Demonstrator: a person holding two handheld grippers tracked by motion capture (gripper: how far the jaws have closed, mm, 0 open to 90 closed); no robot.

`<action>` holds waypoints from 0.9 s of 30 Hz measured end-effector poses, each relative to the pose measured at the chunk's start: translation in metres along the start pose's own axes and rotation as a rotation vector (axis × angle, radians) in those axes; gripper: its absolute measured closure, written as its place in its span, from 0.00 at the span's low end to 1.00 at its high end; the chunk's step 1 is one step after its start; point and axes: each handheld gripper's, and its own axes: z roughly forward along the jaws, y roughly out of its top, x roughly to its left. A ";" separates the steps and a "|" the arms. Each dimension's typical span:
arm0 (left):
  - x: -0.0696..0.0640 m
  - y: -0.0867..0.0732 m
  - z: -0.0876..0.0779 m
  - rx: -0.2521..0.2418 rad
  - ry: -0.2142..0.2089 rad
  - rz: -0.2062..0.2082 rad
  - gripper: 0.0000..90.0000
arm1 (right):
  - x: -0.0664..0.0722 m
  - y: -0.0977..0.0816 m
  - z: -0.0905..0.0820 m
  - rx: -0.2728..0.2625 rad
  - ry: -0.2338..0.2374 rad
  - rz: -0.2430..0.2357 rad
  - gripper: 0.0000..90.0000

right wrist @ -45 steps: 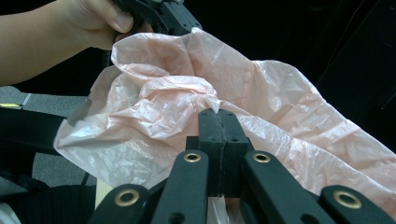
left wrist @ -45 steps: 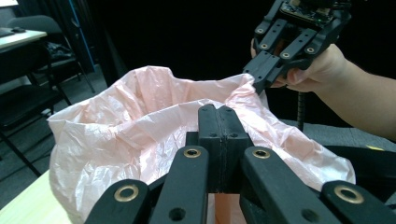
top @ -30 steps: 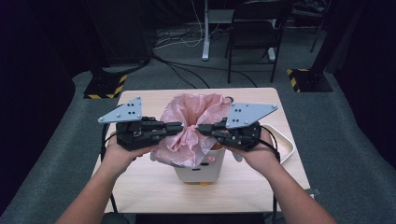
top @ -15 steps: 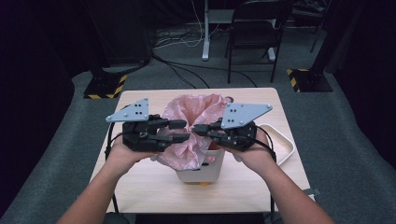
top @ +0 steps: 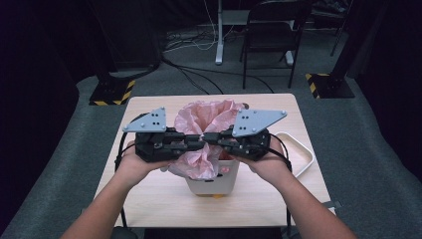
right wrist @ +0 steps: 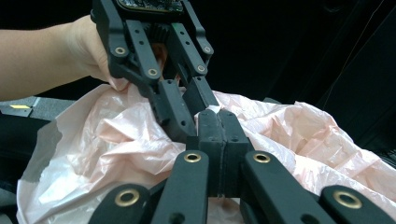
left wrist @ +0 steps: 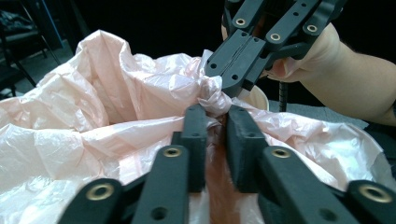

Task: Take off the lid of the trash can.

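Since a second ago the two grippers have slid a bit lower over the bag, and the left one's fingers have just been closing after popping wider, with a twist of plastic between them.

Left gripper (top: 191, 142): its fingers (left wrist: 195, 140) stand a little apart with bunched pink film in the gap; can't tell if they actually pinch it. Right gripper (top: 215, 139): fingers (right wrist: 219, 140) pressed flat together, clenched on a knot of the pink plastic bag (top: 204, 119).

Both grippers point at each other, level, tips nearly meeting mid-frame in the high view. Hands grip them from below, forearms coming up from the bottom corners.

The bag sits in a white bin (top: 214, 184) at the centre of the worktop (top: 149, 189), and a white tray (top: 298, 154) lies to the right.
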 end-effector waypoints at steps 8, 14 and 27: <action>-0.002 0.000 0.000 0.003 0.033 0.030 0.98 | -0.001 -0.002 -0.001 -0.002 0.000 0.009 0.95; -0.002 0.000 -0.002 -0.016 0.044 0.033 0.99 | 0.000 -0.004 -0.005 -0.007 -0.002 0.017 0.86; 0.007 0.005 -0.014 -0.097 0.060 -0.004 1.00 | 0.001 -0.005 -0.024 -0.013 -0.060 0.004 0.70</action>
